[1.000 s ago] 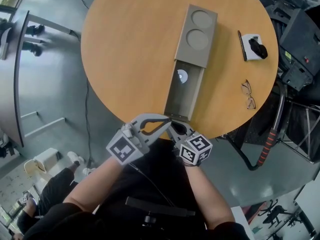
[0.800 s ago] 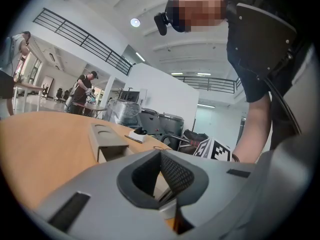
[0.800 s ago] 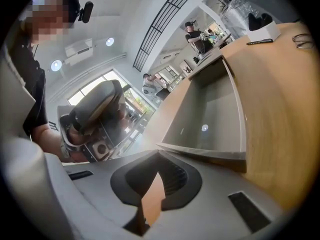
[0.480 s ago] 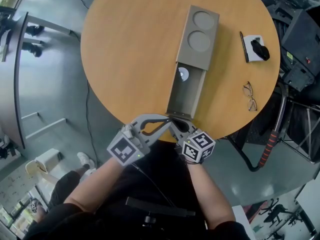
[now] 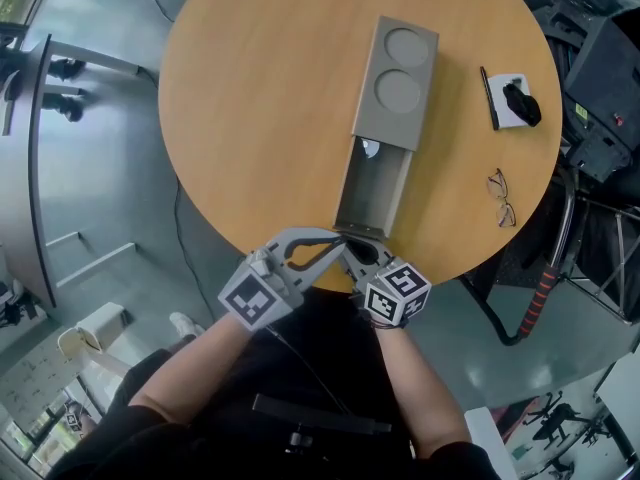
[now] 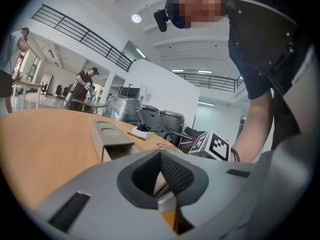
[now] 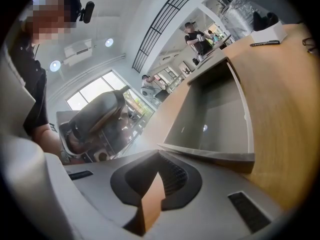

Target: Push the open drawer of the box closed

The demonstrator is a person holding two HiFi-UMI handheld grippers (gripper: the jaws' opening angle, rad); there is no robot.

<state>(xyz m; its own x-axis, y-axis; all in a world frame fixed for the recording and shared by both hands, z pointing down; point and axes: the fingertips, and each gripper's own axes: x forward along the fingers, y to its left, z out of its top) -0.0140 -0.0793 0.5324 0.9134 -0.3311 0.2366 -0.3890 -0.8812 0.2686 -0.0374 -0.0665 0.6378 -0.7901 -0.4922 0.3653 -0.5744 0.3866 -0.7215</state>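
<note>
1. Drawer stands open. It is drawn out of the box toward the near edge of the table, and a good part of its length is exposed. Judgement: the closing push is not finished, and most of the travel is left.
2. Left gripper is clenched on nothing, with its jaws together. Its tip sits at the left end of the drawer's front panel. Actual contact cannot be confirmed.
3. Inside the drawer, a small pale round item lies at the inner end, partly under the box. Its identity is not readable.
4. Right gripper is likewise closed and empty. In the right gripper view the front rim of the drawer lies just ahead of its jaws.
5. Right of the box lie a pen, a white pad bearing a dark object, and glasses. All are well apart from the drawer and out of its path.
6. Obscured: both gripper tips overlap at the front panel in the head view, so its face is covered. No view shows whether it has a handle.
</note>
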